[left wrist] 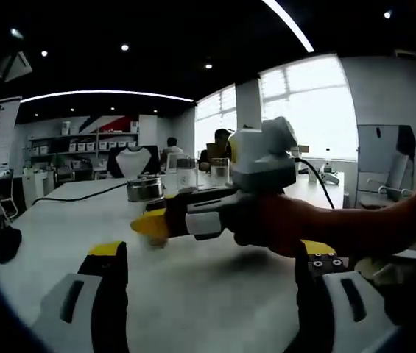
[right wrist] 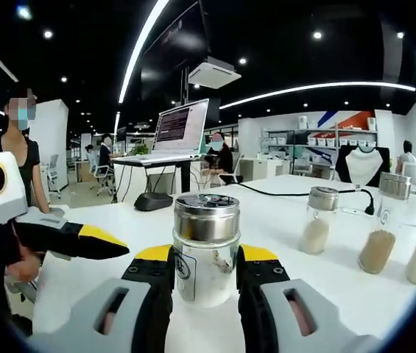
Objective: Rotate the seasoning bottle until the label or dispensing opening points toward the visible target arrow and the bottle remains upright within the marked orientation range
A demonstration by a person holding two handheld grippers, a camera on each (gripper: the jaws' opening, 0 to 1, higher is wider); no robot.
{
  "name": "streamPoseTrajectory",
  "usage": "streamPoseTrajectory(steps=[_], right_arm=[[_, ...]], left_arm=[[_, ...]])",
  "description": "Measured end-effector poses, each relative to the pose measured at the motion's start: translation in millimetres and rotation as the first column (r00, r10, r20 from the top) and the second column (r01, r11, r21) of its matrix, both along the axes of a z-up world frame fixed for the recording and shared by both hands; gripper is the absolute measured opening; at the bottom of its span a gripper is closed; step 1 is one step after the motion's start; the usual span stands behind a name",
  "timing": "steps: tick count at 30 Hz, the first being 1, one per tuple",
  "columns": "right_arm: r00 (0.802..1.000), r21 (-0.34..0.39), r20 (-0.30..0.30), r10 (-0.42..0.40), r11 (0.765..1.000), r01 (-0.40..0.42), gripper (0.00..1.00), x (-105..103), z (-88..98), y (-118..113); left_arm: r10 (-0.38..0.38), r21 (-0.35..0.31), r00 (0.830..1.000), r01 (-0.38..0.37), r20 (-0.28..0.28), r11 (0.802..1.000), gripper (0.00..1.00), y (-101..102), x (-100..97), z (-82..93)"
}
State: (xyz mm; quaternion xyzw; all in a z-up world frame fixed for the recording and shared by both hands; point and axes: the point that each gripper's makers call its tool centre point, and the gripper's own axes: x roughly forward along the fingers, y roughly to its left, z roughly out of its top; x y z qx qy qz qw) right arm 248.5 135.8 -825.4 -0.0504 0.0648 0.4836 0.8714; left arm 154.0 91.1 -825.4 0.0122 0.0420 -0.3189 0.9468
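Holding: seasoning bottle (right wrist: 206, 248), pinched between the two yellow-tipped fingers (right wrist: 152, 254) of the right gripper (right wrist: 205, 257).
Bottle and fingers: one fingertip pressed to each side of the glass body, below the metal lid; lid above the tips.
Bottle posture: upright, standing on the white table (right wrist: 281, 213); label on the front of the glass, print too small to read.
Beside the bottle: left gripper (right wrist: 93, 239) reaching in at its left, yellow tip near but apart from it.
Behind the bottle: three more shakers (right wrist: 318, 219) farther back to its right, well apart, each upright.
Left gripper (left wrist: 211, 254) fingers: spread wide, nothing between them.
Right gripper (left wrist: 156, 224), seen from the left gripper view: crosses ahead, held by a hand (left wrist: 266, 228).
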Motion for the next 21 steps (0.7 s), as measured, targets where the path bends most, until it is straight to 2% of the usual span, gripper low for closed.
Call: streamPoseTrajectory(steps=[2, 6, 7, 9, 11, 12, 18, 21], right_arm=[[1.000, -0.013, 0.007, -0.002, 1.000, 0.002, 0.30, 1, -1.4, 2], [1.000, -0.056, 0.006, -0.014, 0.998, 0.015, 0.31, 3, -11.3, 2], [0.999, -0.056, -0.008, -0.045, 0.997, 0.044, 0.31, 5, -13.4, -3], [1.000, -0.042, 0.005, -0.026, 0.999, 0.027, 0.31, 6, -11.6, -4], [1.000, -0.052, -0.009, -0.029, 0.998, 0.028, 0.31, 6, -11.8, -3], [0.999, -0.064, -0.027, -0.038, 0.997, 0.036, 0.31, 6, -14.5, -4], [0.998, -0.057, -0.019, -0.059, 0.997, 0.058, 0.31, 4, -12.3, -3], [0.996, -0.056, -0.023, -0.083, 0.995, 0.082, 0.31, 3, -12.6, -2]], left_arm=[[-0.010, 0.013, 1.000, 0.010, -0.007, 1.000, 1.00, -1, -0.5, -3.0], [-0.003, 0.000, 1.000, 0.003, -0.002, 1.000, 1.00, -1, -0.5, -1.4], [-0.003, -0.002, 1.000, 0.003, -0.003, 1.000, 1.00, -1, -0.4, -1.4], [0.004, -0.008, 1.000, -0.004, 0.000, 1.000, 1.00, 0, -0.2, -0.8], [0.047, -0.044, 0.999, -0.048, -0.015, 0.998, 1.00, 7, 1.7, 0.7], [0.045, -0.057, 0.999, -0.045, -0.011, 0.997, 1.00, 8, 1.5, 2.7], [0.053, -0.126, 0.999, -0.053, 0.003, 0.991, 0.99, 11, -0.8, 13.2], [0.060, -0.130, 0.998, -0.059, 0.006, 0.990, 0.99, 10, -1.8, 13.5]])
